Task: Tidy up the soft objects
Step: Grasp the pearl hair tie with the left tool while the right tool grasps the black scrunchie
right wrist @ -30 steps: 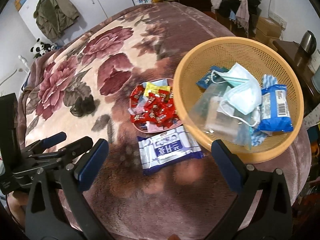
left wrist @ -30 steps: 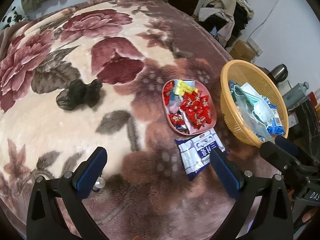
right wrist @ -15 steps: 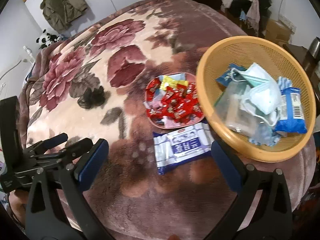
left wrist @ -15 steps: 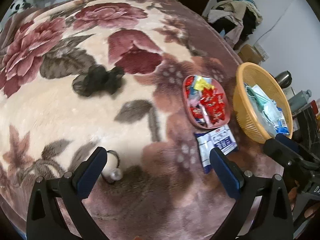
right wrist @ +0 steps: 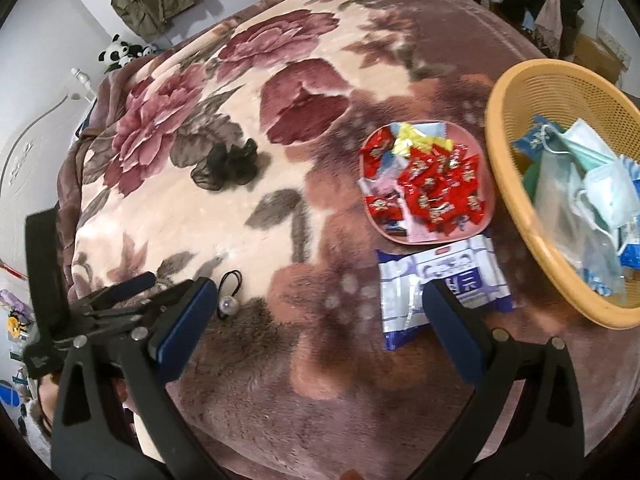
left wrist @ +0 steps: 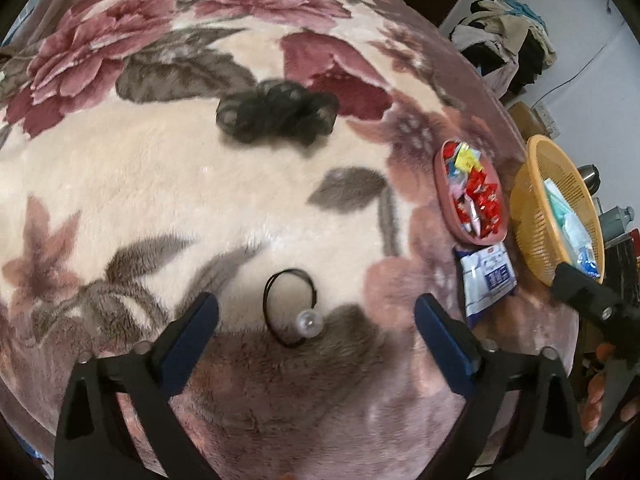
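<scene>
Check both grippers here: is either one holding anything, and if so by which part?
Nothing is held. The left gripper has just been closing slightly, with the hair tie lying on the blanket between its fingers, untouched. The right gripper is open and empty.

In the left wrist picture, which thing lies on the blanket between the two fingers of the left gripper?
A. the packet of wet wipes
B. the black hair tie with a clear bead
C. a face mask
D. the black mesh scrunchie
B: the black hair tie with a clear bead lies on the blanket between the open fingers of the left gripper, which do not touch it.
</scene>
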`<control>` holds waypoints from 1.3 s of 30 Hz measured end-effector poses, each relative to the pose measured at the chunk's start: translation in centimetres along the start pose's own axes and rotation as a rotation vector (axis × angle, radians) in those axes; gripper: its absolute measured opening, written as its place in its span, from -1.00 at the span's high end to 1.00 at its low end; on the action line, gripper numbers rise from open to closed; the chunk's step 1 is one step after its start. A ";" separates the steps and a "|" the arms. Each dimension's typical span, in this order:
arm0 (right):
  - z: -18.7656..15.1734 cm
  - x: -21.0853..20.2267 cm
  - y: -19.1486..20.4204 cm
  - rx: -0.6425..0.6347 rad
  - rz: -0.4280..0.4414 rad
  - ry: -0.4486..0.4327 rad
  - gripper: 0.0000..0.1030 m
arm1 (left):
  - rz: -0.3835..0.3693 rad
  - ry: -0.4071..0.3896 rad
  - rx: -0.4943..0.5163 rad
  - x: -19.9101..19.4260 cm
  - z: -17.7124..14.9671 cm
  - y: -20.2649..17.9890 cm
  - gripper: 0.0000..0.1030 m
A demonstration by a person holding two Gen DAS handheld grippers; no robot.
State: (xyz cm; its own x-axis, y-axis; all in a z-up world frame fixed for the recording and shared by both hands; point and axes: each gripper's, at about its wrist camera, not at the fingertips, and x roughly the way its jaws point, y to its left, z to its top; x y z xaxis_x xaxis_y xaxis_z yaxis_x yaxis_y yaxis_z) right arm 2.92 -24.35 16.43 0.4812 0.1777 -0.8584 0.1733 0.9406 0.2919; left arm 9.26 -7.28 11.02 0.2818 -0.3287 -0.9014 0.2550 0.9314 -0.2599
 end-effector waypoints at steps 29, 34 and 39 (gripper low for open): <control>1.7 7.3 4.7 -0.114 0.068 0.073 -0.86 | -0.023 0.042 -0.028 3.6 -1.1 5.6 0.55; 2.9 9.4 7.1 -0.156 0.070 0.088 -0.86 | 0.026 0.010 -0.054 2.7 -0.2 8.4 0.55; 5.2 11.7 9.8 -0.233 0.049 0.083 -0.86 | 0.041 -0.013 -0.084 2.4 0.6 10.6 0.55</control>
State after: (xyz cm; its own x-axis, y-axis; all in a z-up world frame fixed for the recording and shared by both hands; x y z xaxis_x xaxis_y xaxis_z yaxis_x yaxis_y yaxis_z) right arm 14.70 -14.52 11.46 0.4101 0.2387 -0.8802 -0.0561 0.9699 0.2369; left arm 13.17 1.67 6.33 0.3023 -0.2915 -0.9076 0.1646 0.9537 -0.2516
